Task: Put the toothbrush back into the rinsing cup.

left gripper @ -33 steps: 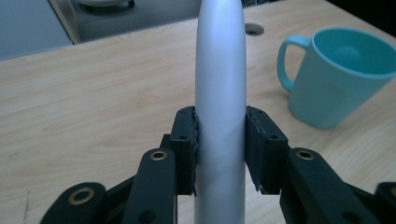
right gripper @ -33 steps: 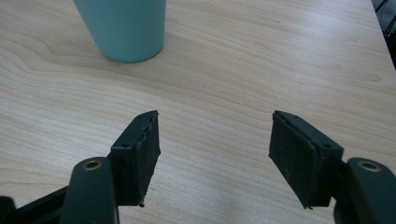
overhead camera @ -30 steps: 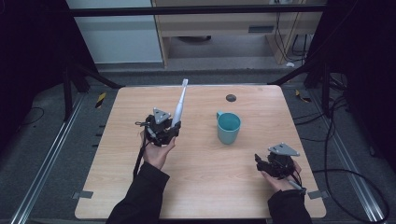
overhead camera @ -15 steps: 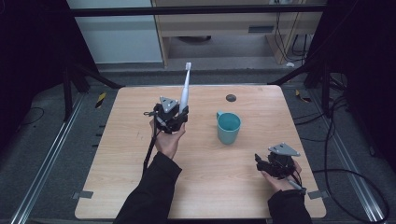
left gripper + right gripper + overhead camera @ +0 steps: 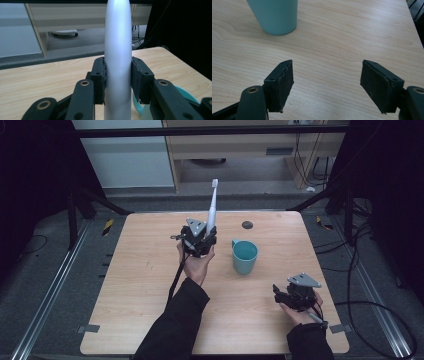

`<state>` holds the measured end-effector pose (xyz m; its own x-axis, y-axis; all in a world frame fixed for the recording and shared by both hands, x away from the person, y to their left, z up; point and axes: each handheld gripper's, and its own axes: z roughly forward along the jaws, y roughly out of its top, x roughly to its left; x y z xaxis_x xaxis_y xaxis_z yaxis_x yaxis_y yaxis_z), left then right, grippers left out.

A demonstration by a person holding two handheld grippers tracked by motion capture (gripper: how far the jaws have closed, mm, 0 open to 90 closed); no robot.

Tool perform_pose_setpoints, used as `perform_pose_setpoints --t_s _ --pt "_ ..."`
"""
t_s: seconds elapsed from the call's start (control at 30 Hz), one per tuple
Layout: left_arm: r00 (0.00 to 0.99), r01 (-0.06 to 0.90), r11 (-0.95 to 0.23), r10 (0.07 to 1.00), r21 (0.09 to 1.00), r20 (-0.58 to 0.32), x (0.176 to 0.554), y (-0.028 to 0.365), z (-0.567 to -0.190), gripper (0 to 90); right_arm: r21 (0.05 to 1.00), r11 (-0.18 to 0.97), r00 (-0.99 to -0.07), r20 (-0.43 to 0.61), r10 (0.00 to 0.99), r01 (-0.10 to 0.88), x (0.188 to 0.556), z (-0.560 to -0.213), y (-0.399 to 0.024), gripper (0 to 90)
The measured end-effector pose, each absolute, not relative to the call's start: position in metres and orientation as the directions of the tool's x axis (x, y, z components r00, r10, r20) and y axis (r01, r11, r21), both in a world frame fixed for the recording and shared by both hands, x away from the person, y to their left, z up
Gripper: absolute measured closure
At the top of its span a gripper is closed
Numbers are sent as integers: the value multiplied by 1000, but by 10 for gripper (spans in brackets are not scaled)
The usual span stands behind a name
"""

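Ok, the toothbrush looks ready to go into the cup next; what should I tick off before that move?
1. Left gripper shut on the toothbrush, jaws pressing both sides of the handle: ok.
2. Toothbrush roughly upright, bristles on top: ok.
3. Cup standing upright, mouth open: ok.
4. Cup empty inside: cannot tell.
5. Toothbrush above the cup: not ok, it is off to the cup's left.
6. Right gripper open, holding nothing, well apart from the cup: ok.

Lab recording bay, dark frame rails [image 5: 210,130], floor cables [image 5: 385,305], wooden table [image 5: 130,285]
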<state>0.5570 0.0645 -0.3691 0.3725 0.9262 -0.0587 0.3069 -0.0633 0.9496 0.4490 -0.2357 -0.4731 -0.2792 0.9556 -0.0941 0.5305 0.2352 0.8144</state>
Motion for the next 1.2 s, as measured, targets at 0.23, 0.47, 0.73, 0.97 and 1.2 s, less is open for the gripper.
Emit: perform_pose_setpoints --t_s 0.23,0.47,0.73,0.97,1.2 --pt "396 290 -47 915 956 -75 561 45 -368 659 821 233 -279 -95 956 522 449 -473 -236 249" --pt "413 280 -26 906 960 -96 564 31 -365 659 825 234 -279 -96 955 515 449 -473 -235 244" --pt "424 270 -34 901 962 -87 569 15 -364 659 825 236 -283 -97 954 513 449 -474 -235 240" --pt "453 271 -45 888 962 -86 572 -2 -368 659 824 238 -283 -98 954 514 450 -474 -235 237" --pt "470 264 -48 878 963 -86 576 -14 -376 659 823 240 -287 -98 953 515 450 -475 -235 235"
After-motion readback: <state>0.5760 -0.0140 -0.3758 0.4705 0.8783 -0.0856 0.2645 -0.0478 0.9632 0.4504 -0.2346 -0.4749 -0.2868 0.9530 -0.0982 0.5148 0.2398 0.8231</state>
